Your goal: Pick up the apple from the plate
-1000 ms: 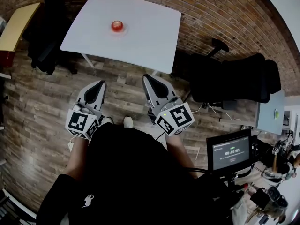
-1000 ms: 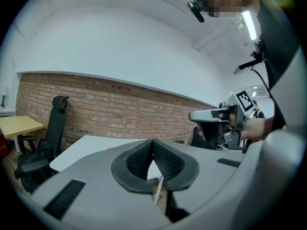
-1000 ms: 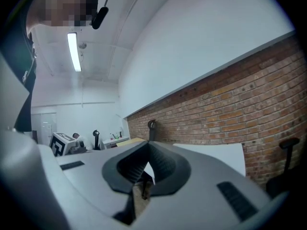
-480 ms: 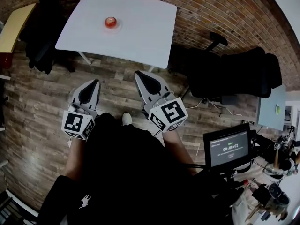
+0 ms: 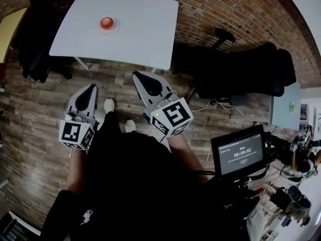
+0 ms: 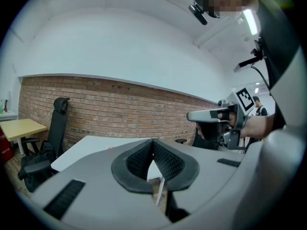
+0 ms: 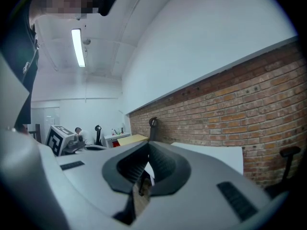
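Note:
A red apple (image 5: pixel 106 22) sits on a small white plate (image 5: pixel 114 28) towards the far left of a white table (image 5: pixel 140 29), well ahead of both grippers. My left gripper (image 5: pixel 92 88) hangs over the wooden floor short of the table, its jaws shut and empty. My right gripper (image 5: pixel 139 76) is beside it, nearer the table's front edge, also shut on nothing. In the left gripper view the black pads (image 6: pixel 165 159) meet in front of the table (image 6: pixel 91 147). In the right gripper view the pads (image 7: pixel 160 162) meet likewise, with the table (image 7: pixel 216 155) beyond.
Black office chairs (image 5: pixel 241 77) stand right of the table against the brick wall (image 5: pixel 225 9). Another dark chair (image 5: pixel 35 49) and a yellow table (image 5: pixel 10 29) are at the left. A monitor (image 5: pixel 241 154) and a cluttered desk (image 5: pixel 296 195) are at the lower right.
In the head view the table and apple have slid left and slightly up. Both grippers have shifted left with the person, and a shoe has stepped forward. Jaws have stayed shut.

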Demonstrator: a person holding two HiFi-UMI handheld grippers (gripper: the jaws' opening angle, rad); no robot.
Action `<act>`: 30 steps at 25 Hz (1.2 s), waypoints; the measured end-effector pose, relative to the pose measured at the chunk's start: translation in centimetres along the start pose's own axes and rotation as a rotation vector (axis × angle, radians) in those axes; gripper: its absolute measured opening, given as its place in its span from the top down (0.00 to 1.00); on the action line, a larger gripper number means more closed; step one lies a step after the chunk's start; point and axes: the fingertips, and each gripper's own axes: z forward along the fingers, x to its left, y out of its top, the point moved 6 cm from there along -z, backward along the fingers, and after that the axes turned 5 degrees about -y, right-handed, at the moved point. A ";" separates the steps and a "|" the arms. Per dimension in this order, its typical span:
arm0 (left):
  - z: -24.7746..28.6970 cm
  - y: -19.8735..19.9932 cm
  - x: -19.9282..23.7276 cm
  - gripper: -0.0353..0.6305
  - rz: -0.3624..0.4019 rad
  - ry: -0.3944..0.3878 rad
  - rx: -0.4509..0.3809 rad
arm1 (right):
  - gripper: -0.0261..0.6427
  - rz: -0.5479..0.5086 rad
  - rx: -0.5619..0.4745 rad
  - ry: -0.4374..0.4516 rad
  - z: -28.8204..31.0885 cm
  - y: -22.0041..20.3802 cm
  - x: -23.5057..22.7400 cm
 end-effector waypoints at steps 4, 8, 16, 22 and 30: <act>0.1 0.2 0.5 0.94 0.002 -0.005 -0.009 | 0.96 -0.001 0.003 -0.007 0.4 0.1 0.1; 0.8 0.4 1.4 0.94 0.006 -0.017 -0.010 | 0.96 -0.002 0.001 -0.021 1.2 0.4 -0.3; 3.2 0.6 3.1 0.94 0.008 -0.047 -0.002 | 0.96 -0.009 0.007 -0.038 3.2 0.6 -1.5; 6.4 1.0 5.2 0.94 0.013 -0.080 0.014 | 0.96 -0.008 0.008 -0.063 5.9 1.0 -3.9; 9.2 2.2 8.9 0.94 0.016 -0.118 0.013 | 0.96 -0.008 0.013 -0.096 9.7 1.8 -5.1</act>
